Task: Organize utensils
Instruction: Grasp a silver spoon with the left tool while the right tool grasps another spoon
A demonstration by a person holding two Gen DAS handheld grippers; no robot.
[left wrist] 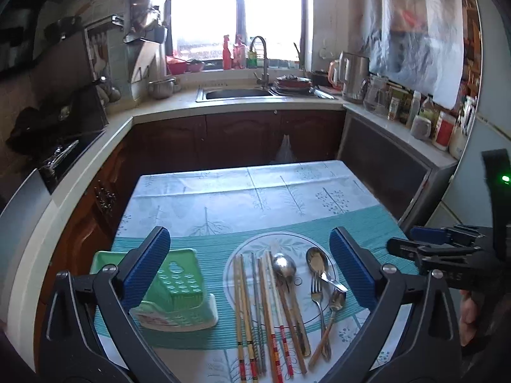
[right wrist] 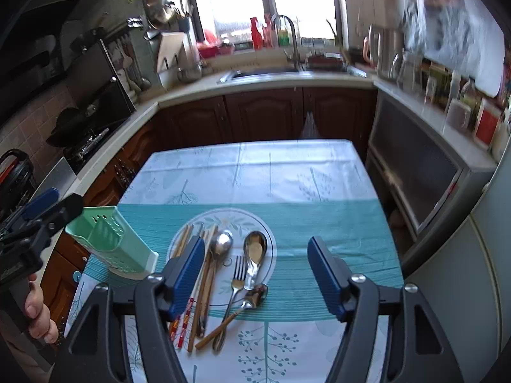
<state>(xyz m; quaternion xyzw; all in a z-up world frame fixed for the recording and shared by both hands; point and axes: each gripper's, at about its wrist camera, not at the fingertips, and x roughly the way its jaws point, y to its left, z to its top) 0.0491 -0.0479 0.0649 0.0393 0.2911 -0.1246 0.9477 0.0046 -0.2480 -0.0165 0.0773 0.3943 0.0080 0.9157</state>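
left tool (left wrist: 249, 266) agape | right tool (right wrist: 256, 276) agape (empty) | steel spoons (right wrist: 255, 249) | perforated green caddy (left wrist: 172, 293)

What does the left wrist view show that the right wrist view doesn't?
Only the left wrist view: the full row of chopsticks, unblocked, and the right gripper at the right edge. Only the right wrist view: the open top of the green utensil holder, the left gripper at the left edge, and a hand beneath it. Both: the plate with spoons and a fork on the table, and both grippers empty.
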